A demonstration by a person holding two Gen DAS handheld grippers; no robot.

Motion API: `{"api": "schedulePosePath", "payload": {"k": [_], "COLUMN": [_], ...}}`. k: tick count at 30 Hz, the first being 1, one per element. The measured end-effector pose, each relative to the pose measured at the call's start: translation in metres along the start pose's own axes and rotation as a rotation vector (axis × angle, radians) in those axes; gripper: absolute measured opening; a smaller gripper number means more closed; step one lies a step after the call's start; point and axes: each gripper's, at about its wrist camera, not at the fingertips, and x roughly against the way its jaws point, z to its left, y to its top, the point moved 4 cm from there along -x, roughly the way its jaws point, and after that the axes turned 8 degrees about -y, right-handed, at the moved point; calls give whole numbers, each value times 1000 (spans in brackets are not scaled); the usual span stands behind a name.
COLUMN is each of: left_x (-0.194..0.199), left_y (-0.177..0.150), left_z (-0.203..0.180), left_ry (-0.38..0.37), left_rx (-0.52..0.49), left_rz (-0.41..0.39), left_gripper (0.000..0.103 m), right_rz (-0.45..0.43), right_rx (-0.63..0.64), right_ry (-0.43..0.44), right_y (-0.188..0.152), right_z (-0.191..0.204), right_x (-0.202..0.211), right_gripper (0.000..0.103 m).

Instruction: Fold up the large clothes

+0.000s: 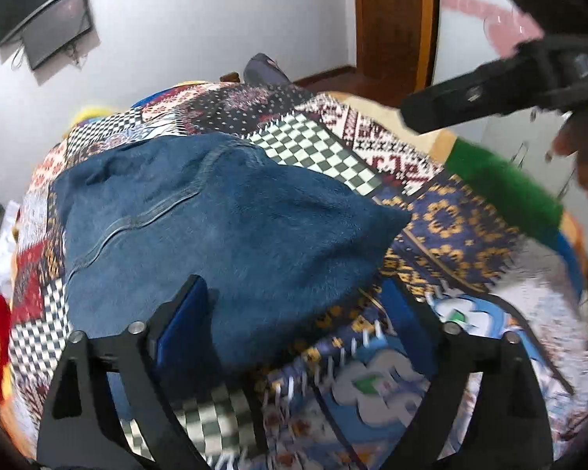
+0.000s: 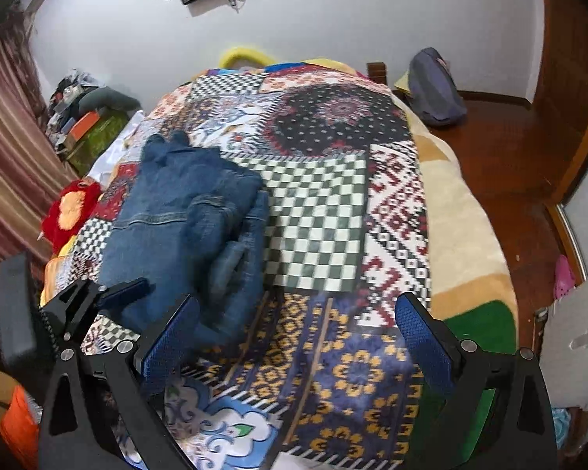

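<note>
Blue jeans (image 1: 223, 219) lie folded into a thick bundle on the patchwork bedspread (image 1: 450, 219). My left gripper (image 1: 294, 286) hangs over the bundle's near edge. Its jaws stand wide, the denim lies between the blue pads, and neither pad presses on it. In the right wrist view the jeans (image 2: 192, 227) sit left of centre, with the left gripper (image 2: 74, 301) at their near-left corner. My right gripper (image 2: 294, 333) is open over bare bedspread (image 2: 333, 372), just right of the jeans, holding nothing. One of its black fingers (image 1: 470, 94) shows at the upper right of the left wrist view.
A red plush toy (image 2: 72, 211) lies at the bed's left edge, with piled clutter (image 2: 82, 117) beyond it. A blue bag (image 2: 435, 86) sits on the wooden floor (image 2: 509, 156) to the right. A cream and green blanket (image 2: 462, 258) lines the bed's right side.
</note>
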Motion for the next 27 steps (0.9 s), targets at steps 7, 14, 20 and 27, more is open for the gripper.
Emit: {"api": "schedulePosePath", "payload": {"k": [7,14,20,27], "left_x": [58,74,45,18], "left_y": [-6,-16,-39,-68], "left_z": [44,120,165,176], "left_ry": [160,254,129,59], "left_rx": [98,269,473,546], "left_rz": [-93,-117,-43,-15], "left_gripper": [100,101,101,103], "right_rz": [-47,-27,41,82], "right_rx": [50,106,210,295], "right_ry": [59,133,178,70], "right_y": [9,17,12,16], "right_z": [37,89,135,142], "right_x": [16,-3,-38,-84], "right_gripper": [100,100,100,100]}}
